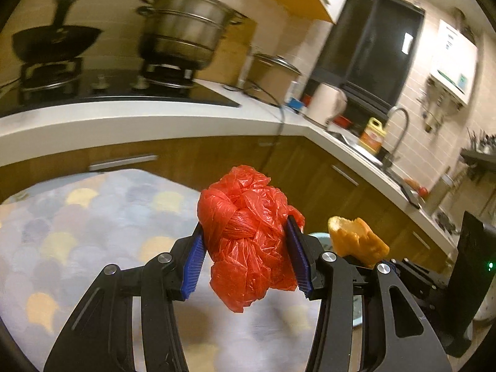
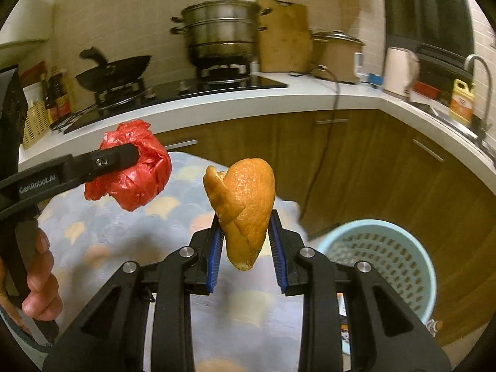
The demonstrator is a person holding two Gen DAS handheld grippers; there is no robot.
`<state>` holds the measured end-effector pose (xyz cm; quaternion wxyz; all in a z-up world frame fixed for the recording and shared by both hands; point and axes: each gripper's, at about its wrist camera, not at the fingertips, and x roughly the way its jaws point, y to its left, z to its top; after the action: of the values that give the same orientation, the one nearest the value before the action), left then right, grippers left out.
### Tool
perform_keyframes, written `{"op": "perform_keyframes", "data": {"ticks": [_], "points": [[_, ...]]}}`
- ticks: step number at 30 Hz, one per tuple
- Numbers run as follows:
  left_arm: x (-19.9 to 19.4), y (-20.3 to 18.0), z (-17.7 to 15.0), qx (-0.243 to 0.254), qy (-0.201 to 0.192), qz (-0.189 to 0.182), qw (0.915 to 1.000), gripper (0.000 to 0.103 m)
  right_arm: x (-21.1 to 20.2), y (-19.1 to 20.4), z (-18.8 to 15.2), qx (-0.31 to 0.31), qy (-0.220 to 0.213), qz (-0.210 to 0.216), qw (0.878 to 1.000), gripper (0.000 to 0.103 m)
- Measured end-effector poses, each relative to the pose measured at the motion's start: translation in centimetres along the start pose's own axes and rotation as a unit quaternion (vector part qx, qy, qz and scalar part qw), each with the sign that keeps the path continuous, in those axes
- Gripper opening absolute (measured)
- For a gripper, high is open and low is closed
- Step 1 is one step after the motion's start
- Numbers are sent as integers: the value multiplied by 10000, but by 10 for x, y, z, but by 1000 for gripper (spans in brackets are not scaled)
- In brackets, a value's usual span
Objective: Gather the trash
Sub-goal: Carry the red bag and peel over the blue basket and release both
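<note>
Left wrist view: left gripper (image 1: pixel 246 248) clamped on a knotted red plastic bag (image 1: pixel 248 235), centre of frame, held in the air above a scale-patterned cloth (image 1: pixel 77 217). Blue pads (image 1: pixel 193 266) press the bag's sides at about the knot. Bag looks light, soft, crumpled; film is slick, so a hold on the knotted waist should be safest, since loose folds could slip out. At right centre, a piece of orange peel (image 1: pixel 356 238) shows beyond the right finger. Steamer pot (image 1: pixel 183 28) and wok (image 1: pixel 52 40) on the hob, upper left.

Right wrist view: right gripper (image 2: pixel 246 248) clamped on the orange peel (image 2: pixel 248 207), centre of frame, pads on its lower half; upper part stands free. Peel looks light, semi-stiff and curled, pitted skin giving fair grip; too much squeeze may fold it. Left gripper (image 2: pixel 130 155) with the red plastic bag (image 2: pixel 136 173) at left centre, held by the person's hand (image 2: pixel 40 282). Pale blue perforated basket (image 2: pixel 381 266) at lower right, on the floor: probable trash target, both items not yet over it.
</note>
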<state>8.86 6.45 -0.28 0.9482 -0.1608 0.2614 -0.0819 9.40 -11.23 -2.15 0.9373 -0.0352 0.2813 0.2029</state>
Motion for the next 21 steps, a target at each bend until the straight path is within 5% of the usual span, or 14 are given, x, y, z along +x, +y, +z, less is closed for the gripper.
{"op": "perform_keyframes", "data": {"ticks": [11, 15, 21], "points": [[60, -74, -21, 492, 615, -401, 9961, 47, -1, -96, -32, 903, 407, -560, 9935, 26], [90, -95, -34, 591, 931, -476, 9928, 47, 8, -153, -59, 1577, 738, -656, 9825, 26], [131, -117, -51, 608, 1346, -592, 9873, 48, 16, -180, -73, 1781, 1025, -732, 9759, 29]]}}
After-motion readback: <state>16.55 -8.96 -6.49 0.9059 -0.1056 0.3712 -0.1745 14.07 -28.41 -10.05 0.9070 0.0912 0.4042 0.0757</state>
